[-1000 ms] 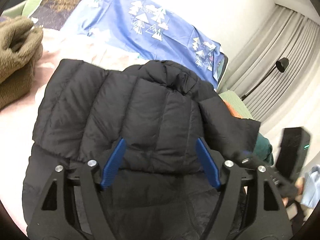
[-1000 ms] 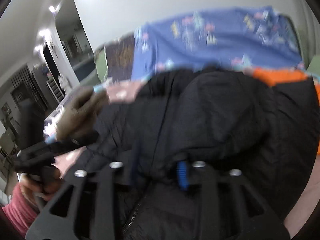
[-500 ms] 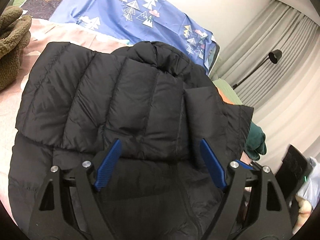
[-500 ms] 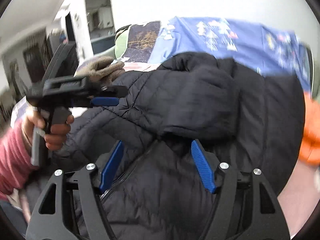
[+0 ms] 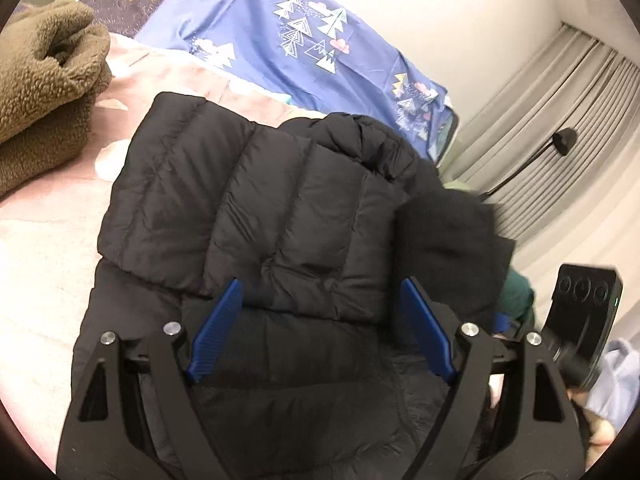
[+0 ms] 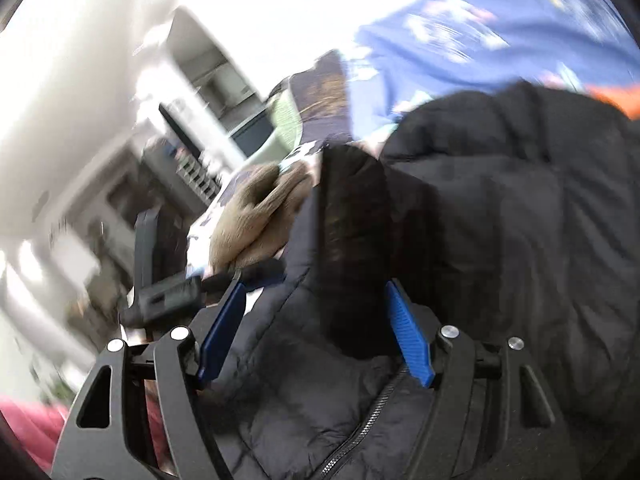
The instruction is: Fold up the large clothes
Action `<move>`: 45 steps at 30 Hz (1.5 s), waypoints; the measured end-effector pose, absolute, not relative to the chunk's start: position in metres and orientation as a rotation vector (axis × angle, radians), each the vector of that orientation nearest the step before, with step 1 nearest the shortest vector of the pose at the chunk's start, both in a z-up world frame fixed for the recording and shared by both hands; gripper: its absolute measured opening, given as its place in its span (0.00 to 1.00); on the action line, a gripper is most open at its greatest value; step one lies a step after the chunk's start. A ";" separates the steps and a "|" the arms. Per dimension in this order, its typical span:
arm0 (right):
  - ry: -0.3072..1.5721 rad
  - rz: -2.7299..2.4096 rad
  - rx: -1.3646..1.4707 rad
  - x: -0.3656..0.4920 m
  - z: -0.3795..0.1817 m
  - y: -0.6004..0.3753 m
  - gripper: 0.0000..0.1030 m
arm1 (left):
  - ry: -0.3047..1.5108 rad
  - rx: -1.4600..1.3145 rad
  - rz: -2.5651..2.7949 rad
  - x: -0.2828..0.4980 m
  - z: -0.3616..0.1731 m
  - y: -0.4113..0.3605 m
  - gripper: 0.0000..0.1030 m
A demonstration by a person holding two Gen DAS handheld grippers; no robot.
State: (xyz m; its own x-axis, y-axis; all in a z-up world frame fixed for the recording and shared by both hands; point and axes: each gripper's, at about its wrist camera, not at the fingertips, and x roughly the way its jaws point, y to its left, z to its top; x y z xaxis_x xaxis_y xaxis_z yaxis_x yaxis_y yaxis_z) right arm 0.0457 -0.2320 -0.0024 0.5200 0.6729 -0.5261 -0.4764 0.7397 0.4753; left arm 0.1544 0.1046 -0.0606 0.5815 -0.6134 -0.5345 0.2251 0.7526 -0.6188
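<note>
Your black puffer jacket [image 5: 288, 216] lies spread on the pink bed cover [image 5: 48, 240], its quilted upper part folded down over the lower part so the folded edge runs across just ahead of your left gripper [image 5: 320, 332]. The collar bunches at the far end, toward the blue sheet with the tree print [image 5: 280, 44].

Your left gripper hovers over the jacket with its blue pads [image 5: 216, 332] standing wide apart; the folded edge shows between them, but neither pad presses on it. To the left of the jacket a brown fleece garment [image 5: 44, 80] sits in a heap on the cover, apart from the jacket. At the right edge of that view you can see part of your other tool and grey curtains [image 5: 560, 128] behind it.

Your right gripper [image 6: 316, 336] also hangs above the jacket, over the zipper [image 6: 360, 428], and its pads are spread with nothing clamped. A dark fold of the jacket rises between them; the view is blurred, so you cannot tell whether it brushes the right pad. In that view the brown fleece lies beyond the jacket on the left, with your left tool just beside it.
</note>
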 end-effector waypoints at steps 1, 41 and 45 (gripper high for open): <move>0.765 0.677 0.245 0.041 -0.006 -0.229 0.70 | 0.815 -0.546 -0.552 0.155 -0.062 0.105 0.83; 0.727 -0.077 -0.016 0.055 -0.042 -0.325 0.69 | 0.622 -0.135 -0.156 0.169 -0.024 0.122 0.54; 0.789 -0.086 -0.031 0.072 -0.054 -0.317 0.68 | 0.686 0.022 -0.283 0.162 -0.042 0.072 0.55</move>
State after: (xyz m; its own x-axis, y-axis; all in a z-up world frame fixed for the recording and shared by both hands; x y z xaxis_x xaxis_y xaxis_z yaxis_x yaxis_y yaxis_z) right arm 0.0719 -0.3166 -0.0543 0.7012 -0.0887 -0.7074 0.0656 0.9960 -0.0599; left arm 0.1623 0.0716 -0.0423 0.7373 -0.2501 -0.6276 0.2649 0.9616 -0.0721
